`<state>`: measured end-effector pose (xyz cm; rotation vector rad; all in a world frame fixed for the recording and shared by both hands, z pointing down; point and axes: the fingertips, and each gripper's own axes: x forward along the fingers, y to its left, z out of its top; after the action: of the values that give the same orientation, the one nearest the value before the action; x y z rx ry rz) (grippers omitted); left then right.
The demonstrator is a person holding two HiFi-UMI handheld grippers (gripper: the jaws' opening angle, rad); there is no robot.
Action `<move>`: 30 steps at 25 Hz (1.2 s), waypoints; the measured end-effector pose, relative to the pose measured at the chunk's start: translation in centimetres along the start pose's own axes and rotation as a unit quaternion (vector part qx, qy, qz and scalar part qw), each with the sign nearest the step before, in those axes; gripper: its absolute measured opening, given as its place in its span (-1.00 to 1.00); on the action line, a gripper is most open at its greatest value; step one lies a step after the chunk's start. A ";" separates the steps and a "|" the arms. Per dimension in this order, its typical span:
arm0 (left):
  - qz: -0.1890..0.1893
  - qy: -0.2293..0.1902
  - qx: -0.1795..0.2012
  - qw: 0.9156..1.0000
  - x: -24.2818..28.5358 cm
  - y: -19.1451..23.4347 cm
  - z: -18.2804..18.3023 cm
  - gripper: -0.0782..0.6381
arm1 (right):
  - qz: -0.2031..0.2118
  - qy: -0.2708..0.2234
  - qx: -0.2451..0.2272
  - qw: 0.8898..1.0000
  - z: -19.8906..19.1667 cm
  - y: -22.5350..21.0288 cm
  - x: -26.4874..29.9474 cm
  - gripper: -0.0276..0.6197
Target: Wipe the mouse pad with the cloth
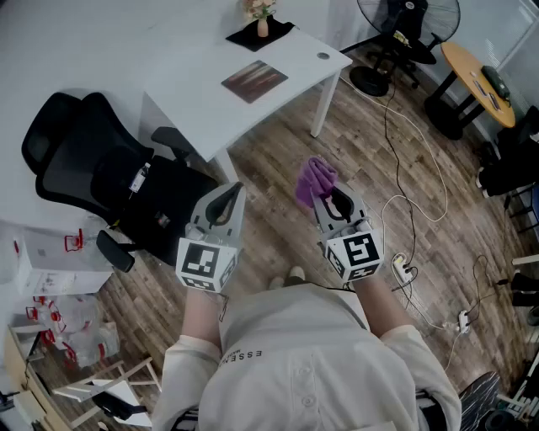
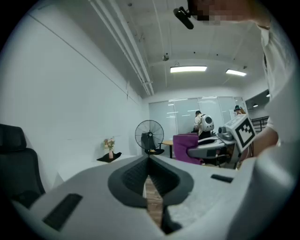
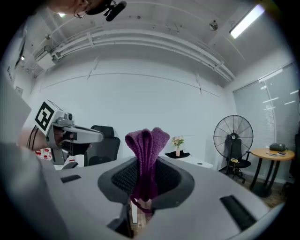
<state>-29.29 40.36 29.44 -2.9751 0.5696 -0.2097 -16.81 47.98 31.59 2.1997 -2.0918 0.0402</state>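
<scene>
Purple cloth (image 1: 315, 181) (image 3: 146, 150) sticks out bunched from the right gripper (image 1: 333, 198) (image 3: 143, 173), whose fingers (image 3: 173, 180) are clamped on it. It is held in the air short of the white desk (image 1: 194, 93), over the wooden floor (image 1: 370, 151). The mouse pad (image 1: 254, 81) lies flat mid-desk, and a flower vase (image 1: 262, 21) stands on a black mat (image 1: 278, 34) at the desk's far end. The left gripper (image 1: 226, 195) (image 2: 149, 159), near the desk's front edge, has its fingers (image 2: 129, 180) pressed together on nothing.

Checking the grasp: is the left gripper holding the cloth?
No, the cloth is clamped in the right gripper; the left gripper is empty.
</scene>
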 end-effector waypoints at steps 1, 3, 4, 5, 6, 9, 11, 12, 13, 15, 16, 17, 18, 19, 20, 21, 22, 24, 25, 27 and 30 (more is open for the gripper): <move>-0.001 -0.001 -0.001 1.000 0.0 0.1 0.0 -0.78 | 0.000 0.001 0.000 1.000 0.0 0.1 0.1 -0.64; -0.003 -0.003 -0.003 1.000 -0.1 0.3 -0.1 -0.78 | 0.000 0.001 0.001 1.000 0.1 0.3 0.3 -0.64; -0.004 -0.003 -0.004 1.000 -0.1 0.4 -0.1 -0.78 | 0.000 0.001 0.001 1.000 0.1 0.4 0.4 -0.64; -0.006 -0.004 -0.005 1.000 -0.1 0.5 -0.2 -0.78 | -0.001 0.001 0.002 1.000 0.1 0.5 0.5 -0.64; -0.007 -0.004 -0.006 1.000 -0.1 0.5 -0.3 -0.78 | -0.002 0.001 0.003 1.000 0.1 0.6 0.6 -0.64; -0.009 -0.004 -0.010 1.000 -0.2 0.8 -0.7 -0.78 | -0.005 0.001 0.007 1.000 0.0 1.0 0.8 -0.64; -0.011 -0.004 -0.012 1.000 -0.2 1.0 -1.0 -0.78 | -0.005 0.004 0.011 1.000 -0.1 1.2 1.0 -0.64; -0.011 -0.004 -0.013 1.000 -0.2 1.1 -1.0 -0.78 | -0.003 0.006 0.014 1.000 -0.2 1.3 1.1 -0.64; -0.011 -0.004 -0.014 1.000 -0.2 1.2 -1.1 -0.78 | 0.001 0.008 0.016 1.000 -0.4 1.4 1.2 -0.64; -0.010 -0.003 -0.016 1.000 -0.1 1.4 -1.4 -0.78 | 0.006 0.010 0.017 1.000 -0.7 1.6 1.6 -0.64; -0.009 -0.002 -0.017 1.000 0.0 1.6 -1.6 -0.78 | 0.008 0.012 0.017 1.000 -0.9 1.7 1.9 -0.64; -0.007 0.001 -0.018 1.000 0.1 1.9 -1.9 -0.78 | 0.011 0.013 0.017 1.000 -1.2 1.7 2.2 -0.64; -0.005 0.004 -0.020 1.000 0.2 2.1 -2.3 -0.78 | 0.014 0.015 0.018 1.000 -1.5 1.8 2.5 -0.64; -0.003 0.008 -0.022 1.000 0.5 2.3 -2.7 -0.78 | 0.016 0.018 0.019 1.000 -1.9 1.7 2.8 -0.64; 0.000 0.013 -0.024 1.000 0.8 2.5 -3.1 -0.78 | 0.019 0.020 0.020 0.999 -2.2 1.4 3.1 -0.64; 0.003 0.017 -0.024 1.000 1.3 2.7 -3.5 -0.78 | 0.021 0.023 0.021 0.999 -2.5 1.0 3.6 -0.64; 0.006 0.021 -0.024 0.999 1.8 2.9 -3.7 -0.78 | 0.024 0.025 0.023 0.999 -2.9 0.5 4.1 -0.64; 0.015 0.025 -0.026 0.999 3.3 3.3 -4.2 -0.78 | 0.034 0.029 0.027 0.999 -3.6 -0.7 5.3 -0.64; 0.019 0.026 -0.028 0.999 4.2 3.5 -4.3 -0.78 | 0.041 0.032 0.028 0.998 -4.0 -1.4 6.1 -0.64; 0.025 0.026 -0.035 0.999 6.5 4.1 -4.4 -0.78 | 0.062 0.040 0.027 0.997 -4.5 -2.9 8.1 -0.64; 0.044 0.026 -0.038 0.998 10.7 5.2 -3.9 -0.78 | 0.088 0.036 0.020 0.995 -4.2 -6.1 11.7 -0.64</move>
<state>-21.95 31.29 33.86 -3.0164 0.7302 -0.2651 -9.90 37.01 36.44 1.9960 -2.2577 0.1732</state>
